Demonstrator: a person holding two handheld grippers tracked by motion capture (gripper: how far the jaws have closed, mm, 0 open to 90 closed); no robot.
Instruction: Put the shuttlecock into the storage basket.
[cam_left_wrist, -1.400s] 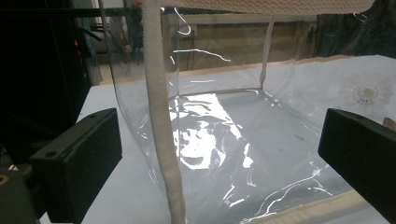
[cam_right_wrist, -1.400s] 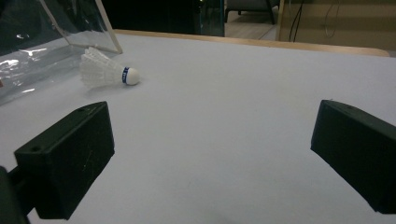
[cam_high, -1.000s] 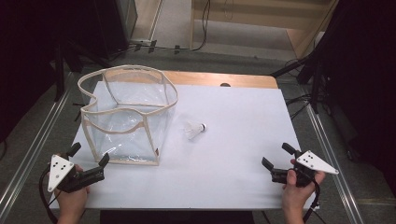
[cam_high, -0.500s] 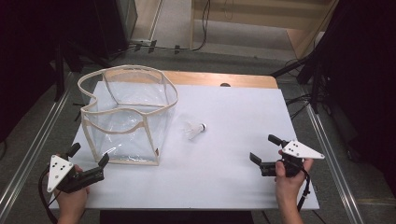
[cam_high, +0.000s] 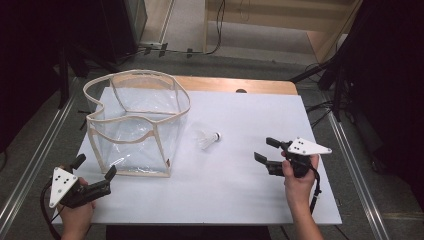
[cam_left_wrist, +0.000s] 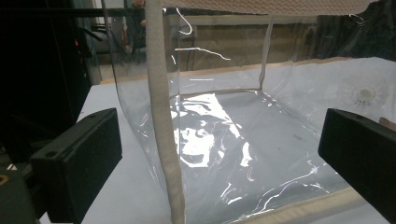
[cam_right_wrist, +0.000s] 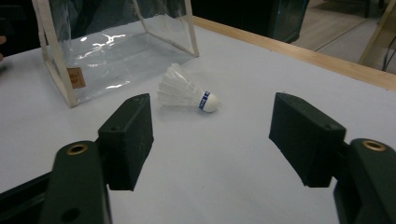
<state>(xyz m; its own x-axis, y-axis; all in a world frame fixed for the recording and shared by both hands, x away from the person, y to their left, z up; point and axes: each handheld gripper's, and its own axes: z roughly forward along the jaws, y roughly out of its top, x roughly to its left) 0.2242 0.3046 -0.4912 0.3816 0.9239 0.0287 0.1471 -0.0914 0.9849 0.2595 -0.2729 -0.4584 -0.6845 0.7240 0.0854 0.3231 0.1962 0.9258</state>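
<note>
A white shuttlecock (cam_high: 209, 138) with a blue band lies on its side on the white table sheet, cork to the right. In the right gripper view the shuttlecock (cam_right_wrist: 187, 93) lies ahead, beyond the jaws. My right gripper (cam_high: 264, 149) (cam_right_wrist: 217, 126) is right of it, apart from it, open. Its jaws have just been closing, with nothing between them. A clear plastic bag (cam_high: 137, 122) with beige trim stands upright at the left, its top open. My left gripper (cam_high: 95, 167) (cam_left_wrist: 217, 140) rests open by the bag's near left corner, facing the bag (cam_left_wrist: 224, 140).
The white sheet (cam_high: 240, 200) covers a table with a wooden strip (cam_high: 240, 85) at the far edge. Metal rails (cam_high: 360, 165) run along both sides over a grey floor. Dark stands and cables lie beyond the table.
My right gripper has moved left and away from the near edge, toward the shuttlecock, and its jaws stand a little narrower. The left gripper, bag and shuttlecock have stayed put.
</note>
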